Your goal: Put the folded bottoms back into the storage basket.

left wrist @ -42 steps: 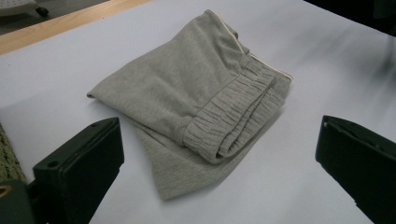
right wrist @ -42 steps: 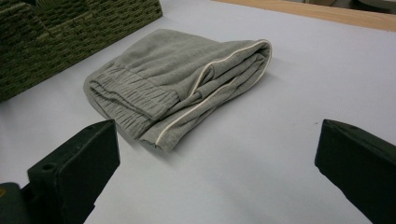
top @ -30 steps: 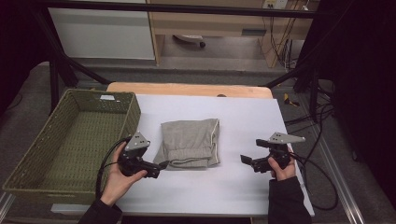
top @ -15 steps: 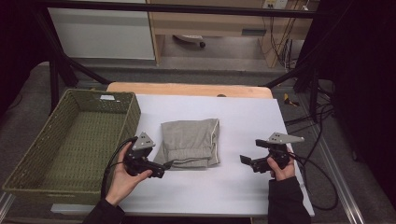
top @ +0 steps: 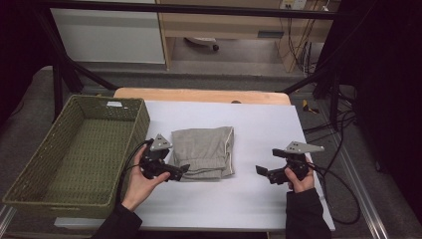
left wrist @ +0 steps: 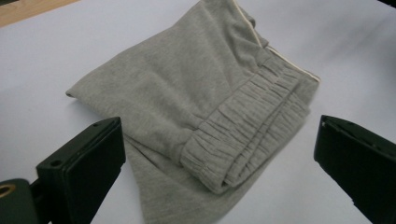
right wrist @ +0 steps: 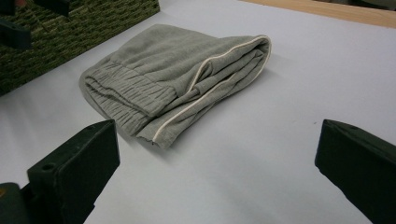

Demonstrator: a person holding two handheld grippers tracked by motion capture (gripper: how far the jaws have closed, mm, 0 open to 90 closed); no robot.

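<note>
A folded grey garment (top: 205,151) with an elastic waistband and white piping lies in the middle of the white table (top: 249,124). My left gripper (top: 182,170) is open at the garment's near left corner, its jaws on either side of the waistband (left wrist: 243,135) without touching it. My right gripper (top: 261,171) is open over bare table to the right of the garment (right wrist: 177,84), a short way off, with nothing between its jaws.
A green woven basket (top: 74,154) stands at the left edge of the table, close beside my left hand; its wall (right wrist: 84,28) shows beyond the garment in the right gripper view. A wooden strip (top: 199,94) runs along the table's far edge. Cables (top: 343,199) trail off the right side.
My left gripper has moved right and forward up to the garment's near left corner. The right gripper has stayed in place.
</note>
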